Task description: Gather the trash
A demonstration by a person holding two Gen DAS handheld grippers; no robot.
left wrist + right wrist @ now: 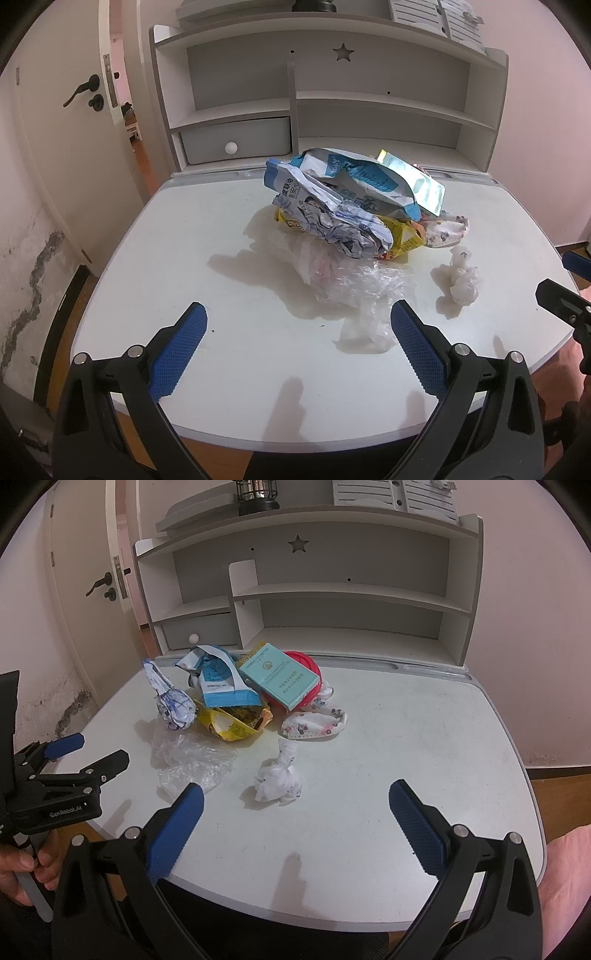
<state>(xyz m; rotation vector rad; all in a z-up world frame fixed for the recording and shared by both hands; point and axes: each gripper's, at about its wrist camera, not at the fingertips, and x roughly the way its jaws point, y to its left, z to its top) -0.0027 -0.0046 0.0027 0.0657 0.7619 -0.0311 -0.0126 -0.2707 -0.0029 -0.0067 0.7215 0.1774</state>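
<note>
**Trash heap on the white table, both tongs empty**

The left tongs point(298, 325) and right tongs point(296, 805) stand wide open, holding nothing. On the white table point(424, 738) lies one pile: a red round lid point(308, 664), mostly hidden under one teal box point(279, 677), one yellow wrapper point(232, 725), one clear plastic bag point(343, 280) and one crumpled white tissue point(279, 777) nearer.

yellow wrapper point(236, 725), teal box point(279, 679), white desk point(406, 738)
</note>
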